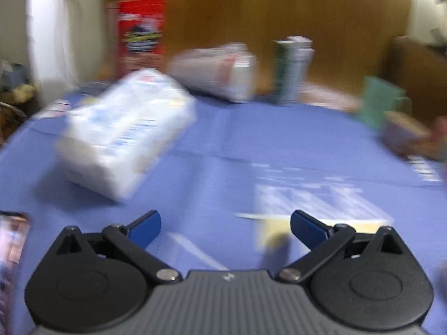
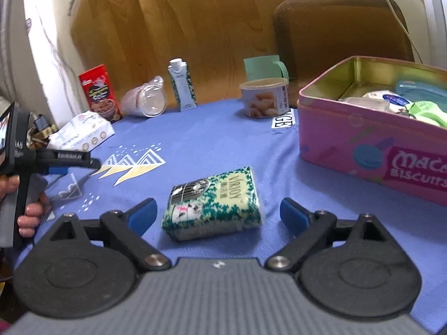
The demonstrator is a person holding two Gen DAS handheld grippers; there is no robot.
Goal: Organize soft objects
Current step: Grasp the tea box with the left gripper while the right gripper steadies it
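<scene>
A green-and-white tissue pack (image 2: 213,205) lies on the blue cloth right in front of my right gripper (image 2: 218,213), between its open blue fingers. A white soft tissue pack (image 1: 125,134) lies ahead and left of my left gripper (image 1: 225,227), which is open and empty above the cloth; that view is blurred. The same white pack shows in the right wrist view (image 2: 83,134). The left gripper also shows in the right wrist view (image 2: 69,164), at the left. A pink biscuit tin (image 2: 371,139) at the right holds several soft packs.
A red box (image 2: 100,92), a lying clear plastic cup (image 2: 145,100), a drink carton (image 2: 183,88), a round tub (image 2: 264,97) and a green mug (image 2: 265,67) stand along the far edge. A brown chair (image 2: 343,30) is behind the tin.
</scene>
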